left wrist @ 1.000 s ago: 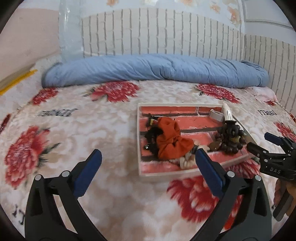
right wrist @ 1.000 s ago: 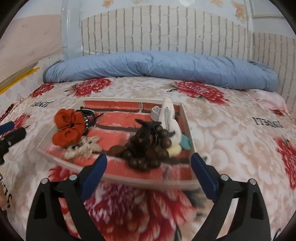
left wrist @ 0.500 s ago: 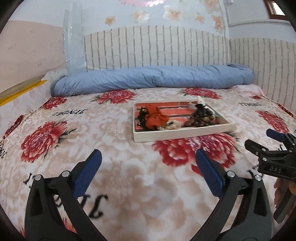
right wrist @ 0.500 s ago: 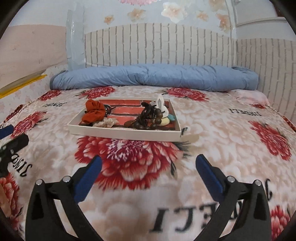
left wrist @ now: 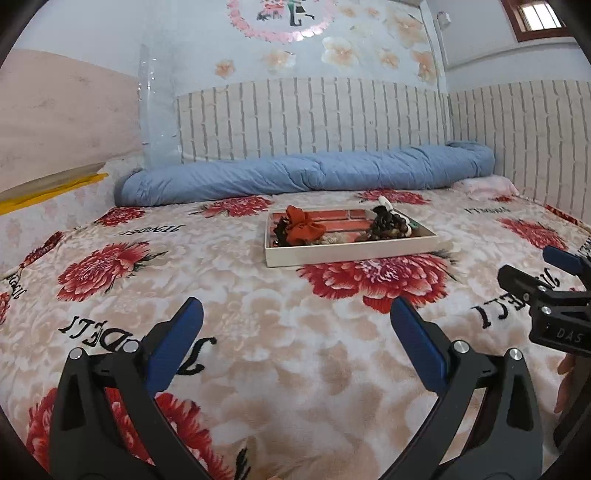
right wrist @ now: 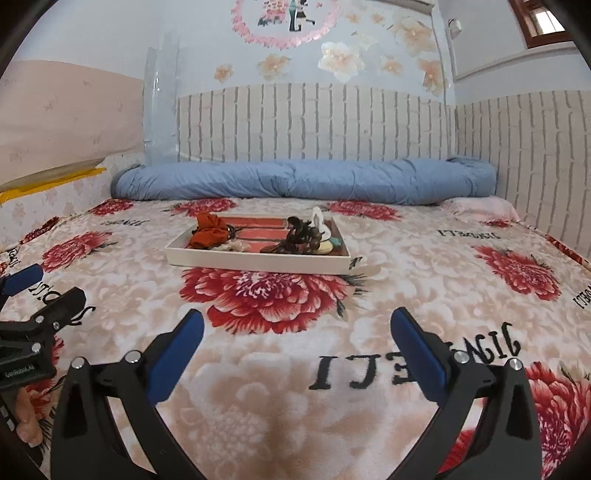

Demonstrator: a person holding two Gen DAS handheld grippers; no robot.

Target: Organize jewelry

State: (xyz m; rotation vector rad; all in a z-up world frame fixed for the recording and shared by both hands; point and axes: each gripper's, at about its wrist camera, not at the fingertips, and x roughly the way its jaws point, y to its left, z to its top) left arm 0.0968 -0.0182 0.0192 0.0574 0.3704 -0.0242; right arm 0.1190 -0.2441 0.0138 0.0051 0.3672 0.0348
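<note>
A shallow white tray (left wrist: 351, 252) with a red brick-patterned floor holds an orange scrunchie (left wrist: 304, 229) at its left and dark brown beads (left wrist: 389, 223) at its right. It sits mid-bed on the floral blanket (left wrist: 258, 325), well apart from the left claw (left wrist: 295, 332) and right claw (right wrist: 295, 336), both spread and empty.

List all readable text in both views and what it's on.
"DAS": right claw body, seen in the left view.
"GenRobot.AI": left claw body, seen in the right view, small and only just readable.
Black lettering on the blanket: upside down, roughly "JINGDELI", uncertain.
Round wall decoration: no legible words.
</note>
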